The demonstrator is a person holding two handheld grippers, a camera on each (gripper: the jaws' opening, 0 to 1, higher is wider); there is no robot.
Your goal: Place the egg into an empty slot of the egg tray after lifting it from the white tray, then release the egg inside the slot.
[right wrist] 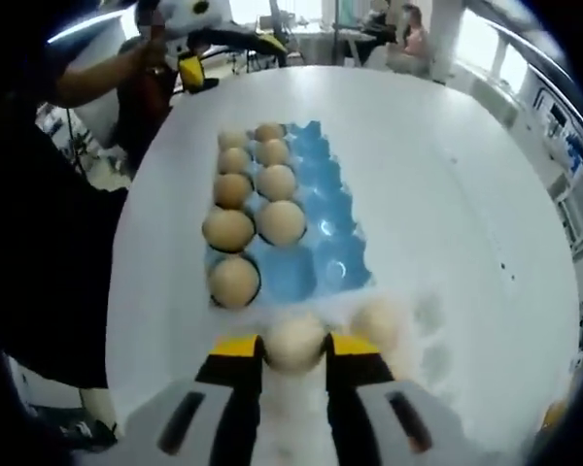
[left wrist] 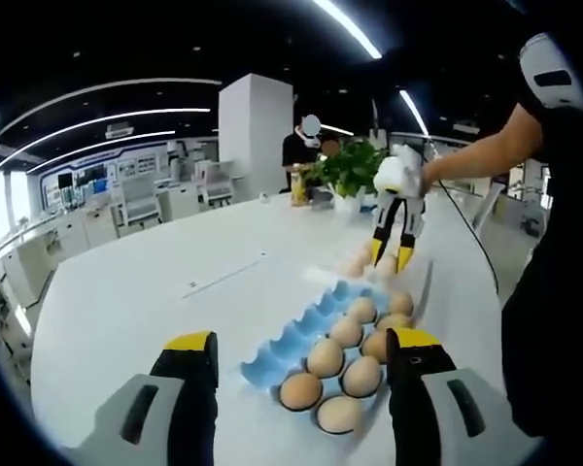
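Right claw pinching egg between yellow tips, so egg not rolling, sitting low over white tray. Second egg lying just beside, at 3 o'clock. Blue egg tray waiting at 12 o'clock, touching white tray edge; nearest bare cups right ahead, right column bare too. Left claw hanging open, holding nothing, staying clear at far end. Table bare on right; table edge close on left.

A large white table carries everything. Near its edge lies a blue egg tray, partly filled with brown eggs. Just beside one short end of the egg tray sits a white tray with an egg in it. Well beyond the egg tray stand a potted plant and a yellow bottle
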